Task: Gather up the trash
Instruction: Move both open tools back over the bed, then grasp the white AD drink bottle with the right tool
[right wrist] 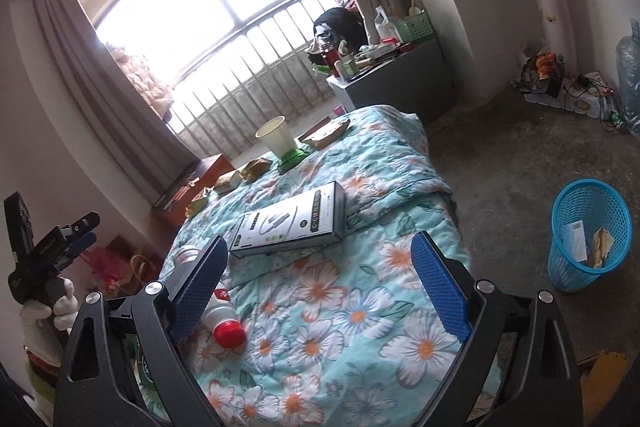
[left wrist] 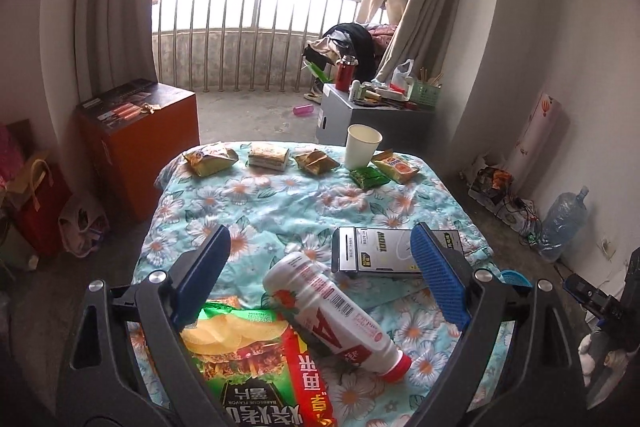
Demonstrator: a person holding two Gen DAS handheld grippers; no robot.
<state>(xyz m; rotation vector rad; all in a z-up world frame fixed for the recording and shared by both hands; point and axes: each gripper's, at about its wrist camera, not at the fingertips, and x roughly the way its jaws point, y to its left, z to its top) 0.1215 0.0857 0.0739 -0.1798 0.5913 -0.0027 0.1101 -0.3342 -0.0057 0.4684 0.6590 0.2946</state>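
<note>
Trash lies on a table draped in a floral quilt (left wrist: 280,211). My left gripper (left wrist: 322,267) stands open above a white bottle with a red cap (left wrist: 336,315) lying on its side beside a green chip bag (left wrist: 244,359). A grey box (left wrist: 376,255) lies just beyond. Several snack wrappers (left wrist: 212,157) and a white paper cup (left wrist: 362,145) line the far edge. My right gripper (right wrist: 320,279) is open over bare quilt (right wrist: 360,307), with the bottle (right wrist: 222,319) at its left finger and the box (right wrist: 292,223) ahead. A blue mesh bin (right wrist: 588,235) stands on the floor to the right.
An orange box (left wrist: 136,143) stands left of the table with bags (left wrist: 36,203) on the floor. A grey cabinet (left wrist: 360,119) loaded with clutter sits behind by the railing. A big water jug (left wrist: 564,223) and cables lie along the right wall.
</note>
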